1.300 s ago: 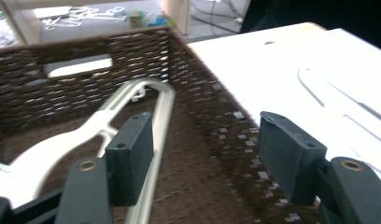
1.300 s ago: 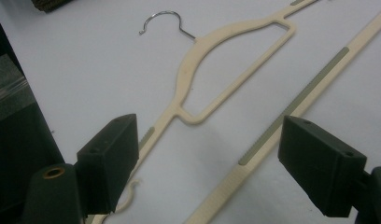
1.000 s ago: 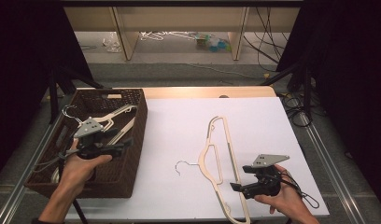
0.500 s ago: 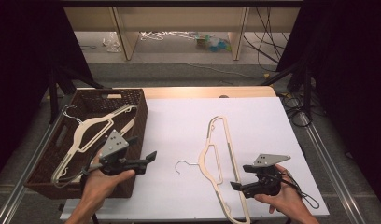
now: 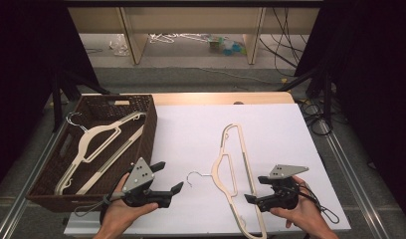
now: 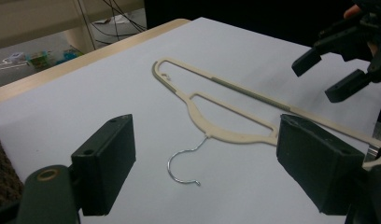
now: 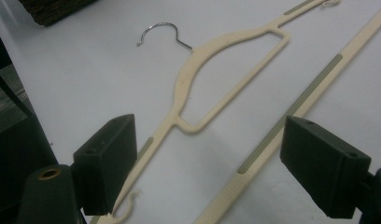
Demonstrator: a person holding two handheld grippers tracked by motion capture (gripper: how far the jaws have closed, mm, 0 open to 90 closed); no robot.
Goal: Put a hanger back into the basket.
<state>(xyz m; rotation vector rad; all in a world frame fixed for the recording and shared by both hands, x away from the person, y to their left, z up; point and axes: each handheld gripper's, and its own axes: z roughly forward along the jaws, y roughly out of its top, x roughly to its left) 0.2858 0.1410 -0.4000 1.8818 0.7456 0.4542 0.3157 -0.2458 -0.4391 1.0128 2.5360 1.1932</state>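
Observation:
A cream plastic hanger (image 5: 232,164) with a thin wire hook (image 5: 193,177) lies flat on the white table top (image 5: 191,129). My left gripper (image 5: 168,177) is just left of the hook and open; its jaws have just opened wider, with nothing between them. In the left gripper view the hanger (image 6: 235,135) lies ahead of the left gripper (image 6: 205,161). My right gripper (image 5: 254,189) is open beside the hanger's near end. In its own view the right gripper (image 7: 212,163) looks along the hanger (image 7: 212,51) without touching it.
A dark wicker basket (image 5: 151,124) stands at the left with a second cream hanger (image 5: 99,144) lying inside. Its corner (image 7: 53,7) lies beyond the hook. The right gripper (image 6: 335,70) is at the far right in the left gripper view. Metal rails edge the table.
My left gripper has moved right, from over the basket onto the white table toward the hook. The hanger in the basket lies uncovered. The right hand has stayed still.

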